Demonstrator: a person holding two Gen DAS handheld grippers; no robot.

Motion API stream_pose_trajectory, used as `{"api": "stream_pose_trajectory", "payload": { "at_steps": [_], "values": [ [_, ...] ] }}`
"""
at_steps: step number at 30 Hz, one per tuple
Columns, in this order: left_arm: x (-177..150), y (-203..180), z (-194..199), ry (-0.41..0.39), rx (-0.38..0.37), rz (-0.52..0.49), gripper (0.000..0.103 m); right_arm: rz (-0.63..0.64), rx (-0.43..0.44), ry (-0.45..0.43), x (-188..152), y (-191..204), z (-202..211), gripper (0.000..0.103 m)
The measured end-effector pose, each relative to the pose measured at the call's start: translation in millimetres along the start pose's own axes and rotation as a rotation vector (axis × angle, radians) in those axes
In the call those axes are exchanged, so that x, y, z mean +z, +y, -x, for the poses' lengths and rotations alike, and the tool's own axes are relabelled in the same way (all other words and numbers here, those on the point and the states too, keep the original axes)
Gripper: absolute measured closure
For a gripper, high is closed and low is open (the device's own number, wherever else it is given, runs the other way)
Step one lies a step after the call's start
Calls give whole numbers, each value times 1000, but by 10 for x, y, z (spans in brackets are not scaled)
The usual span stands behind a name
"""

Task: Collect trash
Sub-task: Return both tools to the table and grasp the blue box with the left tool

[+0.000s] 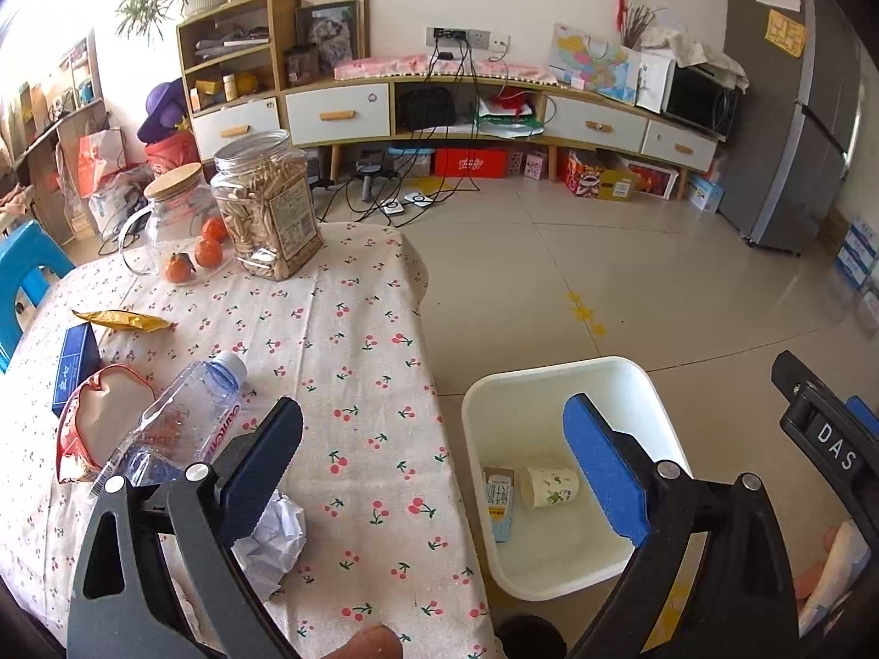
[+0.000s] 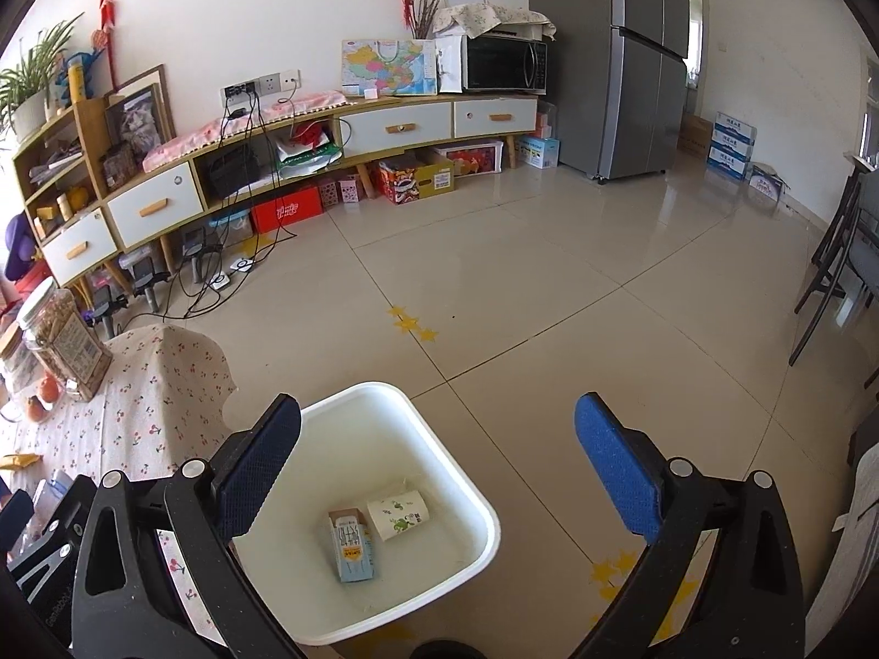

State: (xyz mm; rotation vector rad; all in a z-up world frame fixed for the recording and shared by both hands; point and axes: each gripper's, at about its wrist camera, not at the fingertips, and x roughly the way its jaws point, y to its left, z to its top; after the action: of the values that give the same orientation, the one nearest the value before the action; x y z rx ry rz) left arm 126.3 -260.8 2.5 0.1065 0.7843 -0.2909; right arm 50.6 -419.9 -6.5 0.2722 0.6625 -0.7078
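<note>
A white bin [image 1: 483,412] stands on the floor beside the table; it also shows in the right wrist view [image 2: 467,483]. In it lie a paper cup [image 2: 398,513] and a small carton [image 2: 354,546]. On the cherry-print tablecloth [image 1: 357,362] lie a crushed plastic bottle [image 1: 187,428], a crumpled white paper [image 1: 274,543], a gold wrapper [image 1: 123,321], a bread-print bag [image 1: 101,423] and a blue box [image 1: 74,365]. My left gripper [image 1: 434,434] is open and empty over the table's edge. My right gripper [image 2: 439,428] is open and empty above the bin.
A snack jar [image 1: 269,203], a glass jar with a wooden lid [image 1: 176,208] and oranges [image 1: 209,252] stand at the table's far end. A blue stool [image 1: 22,274] is at the left. A long cabinet [image 2: 274,165] and a fridge [image 2: 610,55] line the far wall.
</note>
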Motion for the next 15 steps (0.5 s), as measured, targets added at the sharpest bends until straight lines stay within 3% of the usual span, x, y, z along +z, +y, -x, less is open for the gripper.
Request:
{"api": "stream_pose_trajectory", "payload": {
  "at_steps": [15],
  "values": [
    [-13, 679, 102, -35, 153, 74, 10, 165, 82, -19, -143, 767, 163, 7]
  ]
}}
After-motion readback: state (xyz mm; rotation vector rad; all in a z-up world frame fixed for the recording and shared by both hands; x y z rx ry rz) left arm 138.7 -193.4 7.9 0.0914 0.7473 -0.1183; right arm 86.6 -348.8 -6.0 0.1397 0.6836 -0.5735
